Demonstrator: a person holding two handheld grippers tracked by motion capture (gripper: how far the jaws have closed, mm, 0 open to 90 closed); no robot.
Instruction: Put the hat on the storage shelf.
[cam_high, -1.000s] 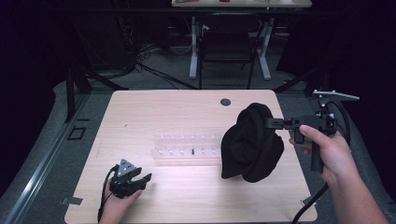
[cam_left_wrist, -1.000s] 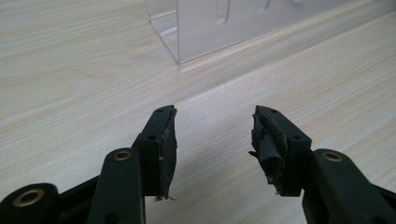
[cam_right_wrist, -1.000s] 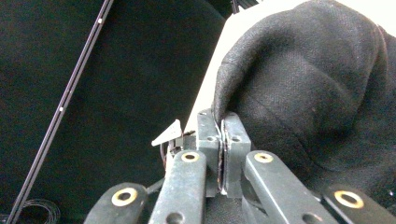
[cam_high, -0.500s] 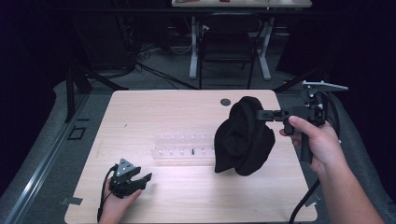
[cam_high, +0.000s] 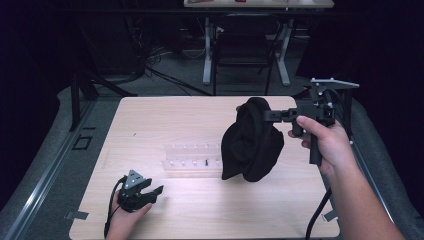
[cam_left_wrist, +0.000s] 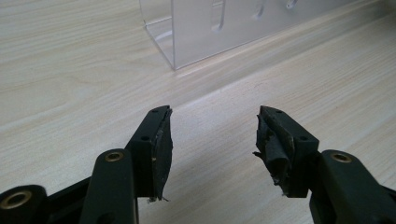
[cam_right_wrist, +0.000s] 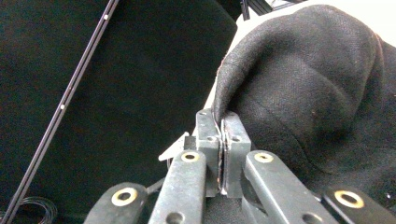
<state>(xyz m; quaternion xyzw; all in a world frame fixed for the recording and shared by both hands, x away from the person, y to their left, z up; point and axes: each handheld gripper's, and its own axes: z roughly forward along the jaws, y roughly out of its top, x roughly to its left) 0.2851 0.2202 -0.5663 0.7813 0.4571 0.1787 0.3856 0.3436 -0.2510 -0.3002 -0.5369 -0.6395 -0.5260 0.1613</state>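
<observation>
Clamped tight on a fold of black cloth (cam_high: 251, 141), the right claw (cam_high: 265, 115) is held level above the right part of the surface (cam_high: 165, 115), pointing toward the middle. In the right gripper view the two jaws are seen pressed together on the cloth's (cam_right_wrist: 308, 93) edge, with the right claw (cam_right_wrist: 223, 122) biting just a thin pinch of the weave and the rest of the fabric bulging up and to the right. From that pinch the cloth is hung in a loose, bunched mass, its top raised well off the wood and its lower end drooping down toward the surface, in front of the right end of a clear plastic rack (cam_high: 192, 159); whether the lowest fold is touching the wood cannot be told. The gripper is carried by the person's right hand (cam_high: 325, 142), wrapped round its handle, with the forearm coming in from the lower right. The clear plastic rack is lying across the middle of the surface. Well apart from all this, near the front left edge, the left claw (cam_high: 156, 192) is rested low on the wood in the left hand (cam_high: 127, 212). Its jaws are spread wide with nothing between them, as shown in the left gripper view, where the left claw (cam_left_wrist: 212, 135) is pointed at bare wood with a corner of the rack (cam_left_wrist: 224, 28) just beyond; the jaws have just been opening.
</observation>
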